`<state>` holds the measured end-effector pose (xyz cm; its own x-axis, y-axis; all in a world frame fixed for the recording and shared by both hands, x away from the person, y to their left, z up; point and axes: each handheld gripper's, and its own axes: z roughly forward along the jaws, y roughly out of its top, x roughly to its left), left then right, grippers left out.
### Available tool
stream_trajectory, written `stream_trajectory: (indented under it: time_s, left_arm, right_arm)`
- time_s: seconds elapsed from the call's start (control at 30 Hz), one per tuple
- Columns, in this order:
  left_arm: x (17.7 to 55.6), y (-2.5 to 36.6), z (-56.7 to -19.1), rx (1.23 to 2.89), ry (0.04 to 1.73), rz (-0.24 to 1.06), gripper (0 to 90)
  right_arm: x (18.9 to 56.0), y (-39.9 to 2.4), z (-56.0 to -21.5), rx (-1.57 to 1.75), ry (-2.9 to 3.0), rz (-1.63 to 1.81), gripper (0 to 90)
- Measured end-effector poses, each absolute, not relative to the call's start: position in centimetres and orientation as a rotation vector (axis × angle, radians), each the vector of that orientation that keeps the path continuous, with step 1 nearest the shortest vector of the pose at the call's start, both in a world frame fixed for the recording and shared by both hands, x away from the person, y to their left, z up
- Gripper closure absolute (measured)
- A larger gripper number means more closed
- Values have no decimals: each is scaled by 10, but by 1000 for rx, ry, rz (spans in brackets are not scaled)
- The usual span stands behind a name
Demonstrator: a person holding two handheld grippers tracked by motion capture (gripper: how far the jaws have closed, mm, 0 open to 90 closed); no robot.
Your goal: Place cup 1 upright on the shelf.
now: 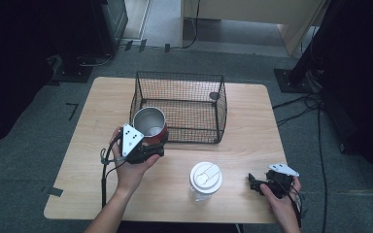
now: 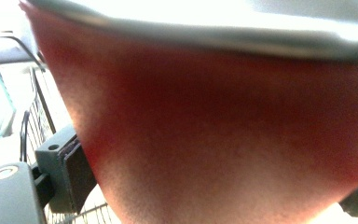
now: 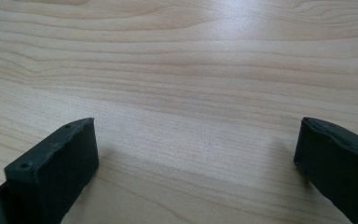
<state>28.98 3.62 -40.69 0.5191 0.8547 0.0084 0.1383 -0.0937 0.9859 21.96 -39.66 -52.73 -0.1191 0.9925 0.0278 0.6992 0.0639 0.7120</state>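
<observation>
A red cup with a shiny metal inside (image 1: 149,125) is held upright above the table, just in front of the near-left corner of the black wire basket (image 1: 220,92). My left gripper (image 1: 150,144) is shut on the cup's lower wall. In the left gripper view the red cup wall (image 2: 223,140) is pressed close to the camera, with its metal rim along the top. My right gripper (image 1: 253,183) rests low at the table's near right edge, open, with bare wood between its fingers (image 3: 56,168).
A clear jar with a white lid (image 1: 205,179) stands near the front edge, between the two hands. The wire basket holds a small dark round thing (image 1: 214,96) at its far right corner. Cables and stands lie on the floor around the table.
</observation>
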Motion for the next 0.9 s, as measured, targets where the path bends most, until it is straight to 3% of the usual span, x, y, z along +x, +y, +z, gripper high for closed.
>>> stream_trajectory:
  time_s: [0.47, 0.9]
  left_arm:
    - [341, 18, -398, 1510, 924, 800, 80]
    - [383, 0, -401, 1595, 972, 790, 80]
  right_arm:
    - [220, -397, -527, 1681, 1871, 814, 0]
    - [220, -397, -527, 1681, 1871, 815, 0]
